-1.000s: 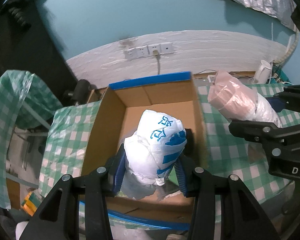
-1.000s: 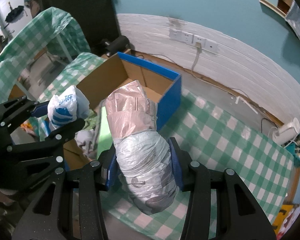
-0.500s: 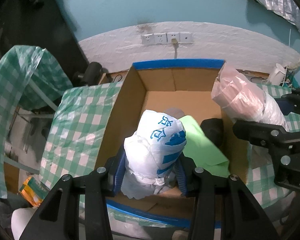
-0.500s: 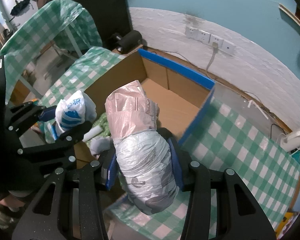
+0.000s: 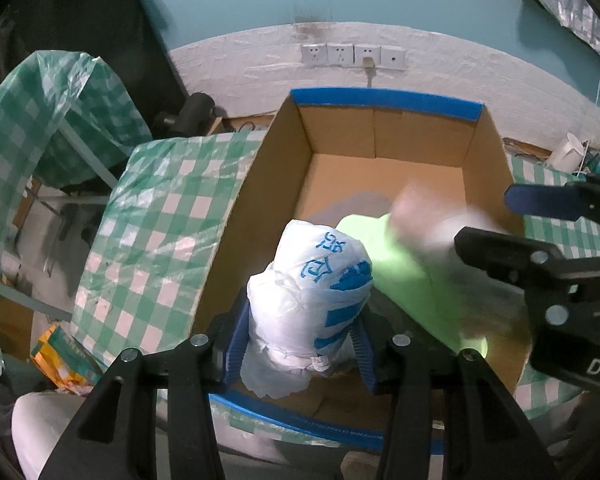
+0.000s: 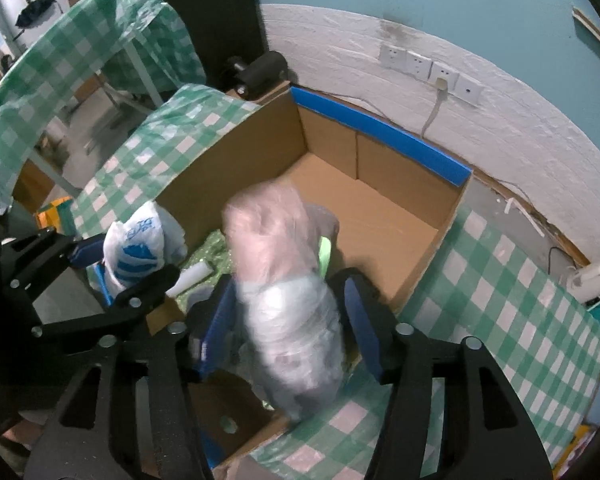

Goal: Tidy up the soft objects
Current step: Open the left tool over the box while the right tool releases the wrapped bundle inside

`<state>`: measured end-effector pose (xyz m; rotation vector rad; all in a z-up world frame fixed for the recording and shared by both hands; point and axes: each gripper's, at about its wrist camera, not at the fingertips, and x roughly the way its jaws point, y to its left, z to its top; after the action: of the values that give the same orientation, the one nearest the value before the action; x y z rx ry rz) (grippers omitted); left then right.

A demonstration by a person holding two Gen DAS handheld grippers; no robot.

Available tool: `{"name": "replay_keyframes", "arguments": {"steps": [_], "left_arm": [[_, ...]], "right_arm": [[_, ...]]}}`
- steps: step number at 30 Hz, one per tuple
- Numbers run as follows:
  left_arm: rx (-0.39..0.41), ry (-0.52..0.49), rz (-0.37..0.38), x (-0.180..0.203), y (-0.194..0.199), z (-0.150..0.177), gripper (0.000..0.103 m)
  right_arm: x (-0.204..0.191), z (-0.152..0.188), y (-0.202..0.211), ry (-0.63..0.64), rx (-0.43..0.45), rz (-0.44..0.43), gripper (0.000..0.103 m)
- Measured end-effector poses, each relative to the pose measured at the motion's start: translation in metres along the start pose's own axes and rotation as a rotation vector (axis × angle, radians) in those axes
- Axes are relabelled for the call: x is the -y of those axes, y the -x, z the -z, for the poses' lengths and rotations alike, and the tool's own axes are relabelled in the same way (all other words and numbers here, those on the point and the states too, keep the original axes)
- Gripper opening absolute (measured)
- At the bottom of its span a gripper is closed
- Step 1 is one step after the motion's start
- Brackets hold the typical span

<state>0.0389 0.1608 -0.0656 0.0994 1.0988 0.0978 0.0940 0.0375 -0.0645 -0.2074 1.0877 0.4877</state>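
Note:
My left gripper (image 5: 300, 344) is shut on a white plastic bag bundle with blue print (image 5: 312, 296), held over the near end of an open cardboard box with blue edging (image 5: 384, 98). My right gripper (image 6: 288, 320) has its jaws spread, and the pink and clear wrapped bundle (image 6: 284, 280) between them is motion-blurred over the box's near right corner. The same bundle shows blurred in the left wrist view (image 5: 424, 220). A bright green soft item (image 5: 412, 280) lies inside the box. The white bag also shows in the right wrist view (image 6: 140, 244).
The box sits on a table with a green checked cloth (image 6: 500, 320). A white wall strip with sockets (image 5: 352, 56) runs behind. A second checked-cloth table (image 5: 40, 120) stands to the left. A white kettle (image 6: 592, 276) sits at the far right.
Both grippers have moved further over the box. The right gripper's jaws have spread and the pink and clear bundle is blurred, slipping down. The left gripper keeps its hold on the white bag.

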Motion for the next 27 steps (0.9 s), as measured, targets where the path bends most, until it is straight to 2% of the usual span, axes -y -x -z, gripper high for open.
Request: {"name": "replay_keyframes", "arguments": {"steps": [1,3,8,27], "left_arm": [[-0.005,-0.005,-0.006,0.001,-0.001,0.000,0.050],[-0.005,-0.015,-0.018,0.003,0.000,0.001,0.063],[0.023,-0.038,-0.049,0.007,0.008,0.000,0.077],[0.110,-0.062,-0.024,0.021,0.064,0.002,0.083]], "right_arm": [[0.000,0.000,0.000,0.000,0.000,0.001,0.058],[0.001,-0.001,0.001,-0.005,-0.001,0.003,0.058],[0.008,0.000,0.008,-0.028,0.011,0.011,0.058],[0.025,0.028,0.068,-0.031,0.100,0.034,0.058]]}}
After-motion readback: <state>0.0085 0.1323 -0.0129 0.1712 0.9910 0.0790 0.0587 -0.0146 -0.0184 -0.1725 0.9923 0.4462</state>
